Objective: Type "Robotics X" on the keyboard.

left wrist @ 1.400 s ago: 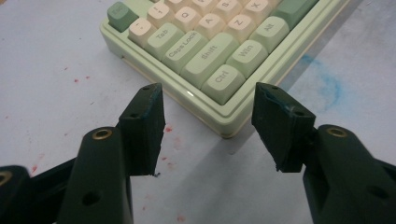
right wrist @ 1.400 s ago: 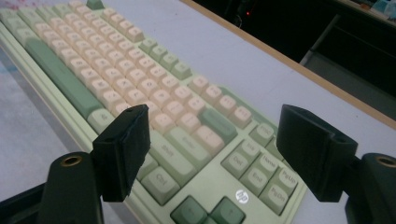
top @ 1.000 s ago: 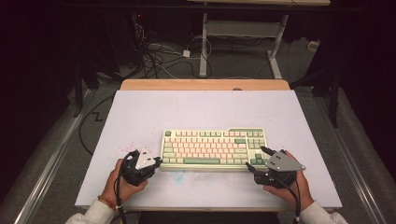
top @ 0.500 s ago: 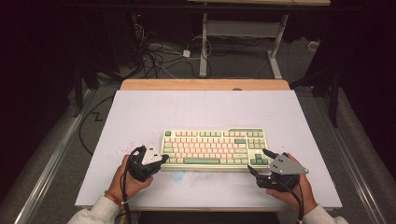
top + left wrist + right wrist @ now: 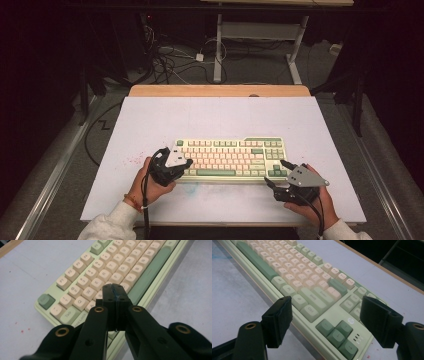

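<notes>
We see a keyboard [image 5: 231, 157] made of smooth plastic, with matt keys in cream, pink and green. The table [image 5: 220, 117] top looks like flat, dull board, a bit smudged, with a strip of bare wood [image 5: 220, 90] at the far edge. The left gripper [image 5: 115, 293] is black matt plastic with little shiny brass rings.

You have keyboard [image 5: 231, 158] w/ pale green case, cream + pinkish keys, darker green spacebar & arrows. Your grippers are black, the table [image 5: 220, 115] is white w/ small red specks.
</notes>
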{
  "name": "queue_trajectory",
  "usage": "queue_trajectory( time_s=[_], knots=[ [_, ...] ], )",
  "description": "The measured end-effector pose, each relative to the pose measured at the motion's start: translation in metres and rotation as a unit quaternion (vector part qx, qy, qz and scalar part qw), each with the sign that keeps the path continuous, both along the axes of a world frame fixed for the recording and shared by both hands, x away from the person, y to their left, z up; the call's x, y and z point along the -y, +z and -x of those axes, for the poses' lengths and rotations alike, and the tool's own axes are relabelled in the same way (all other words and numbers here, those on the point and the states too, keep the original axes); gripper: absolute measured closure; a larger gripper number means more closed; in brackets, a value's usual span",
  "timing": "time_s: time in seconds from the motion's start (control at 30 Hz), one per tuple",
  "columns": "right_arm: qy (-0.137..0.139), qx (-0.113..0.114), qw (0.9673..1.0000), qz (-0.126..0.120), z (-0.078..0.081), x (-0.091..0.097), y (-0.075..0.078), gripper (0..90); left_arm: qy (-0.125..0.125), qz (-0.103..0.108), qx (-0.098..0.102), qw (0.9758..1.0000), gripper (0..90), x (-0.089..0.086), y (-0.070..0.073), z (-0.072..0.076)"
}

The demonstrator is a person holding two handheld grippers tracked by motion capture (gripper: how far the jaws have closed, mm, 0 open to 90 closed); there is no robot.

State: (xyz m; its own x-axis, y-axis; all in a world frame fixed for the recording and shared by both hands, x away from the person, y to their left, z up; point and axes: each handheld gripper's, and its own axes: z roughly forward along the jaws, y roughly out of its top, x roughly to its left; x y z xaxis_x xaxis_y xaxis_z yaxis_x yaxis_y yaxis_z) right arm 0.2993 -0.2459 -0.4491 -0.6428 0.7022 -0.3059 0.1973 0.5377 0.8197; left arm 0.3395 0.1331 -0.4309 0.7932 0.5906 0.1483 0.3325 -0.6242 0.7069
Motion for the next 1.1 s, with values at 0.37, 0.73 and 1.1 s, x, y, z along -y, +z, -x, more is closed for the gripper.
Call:
queue_trajectory(
  time_s=[0.37,0.73,1.1],
  knots=[
    [0.003,-0.003,1.0,0.004,-0.001,0.0,-0.001,26.4,-0.025,-0.016,-0.008,0.9995,87.3,0.03,-0.001,-0.014],
    [-0.001,-0.008,0.9999,0.014,-0.002,0.0,-0.003,27.1,-0.053,-0.043,-0.021,0.9974,87.2,0.066,-0.009,-0.025],
    [0.0,-0.007,0.9998,0.018,-0.002,-0.001,-0.004,27.5,-0.061,-0.054,-0.032,0.9962,86.8,0.078,-0.017,-0.031]
  ],
)
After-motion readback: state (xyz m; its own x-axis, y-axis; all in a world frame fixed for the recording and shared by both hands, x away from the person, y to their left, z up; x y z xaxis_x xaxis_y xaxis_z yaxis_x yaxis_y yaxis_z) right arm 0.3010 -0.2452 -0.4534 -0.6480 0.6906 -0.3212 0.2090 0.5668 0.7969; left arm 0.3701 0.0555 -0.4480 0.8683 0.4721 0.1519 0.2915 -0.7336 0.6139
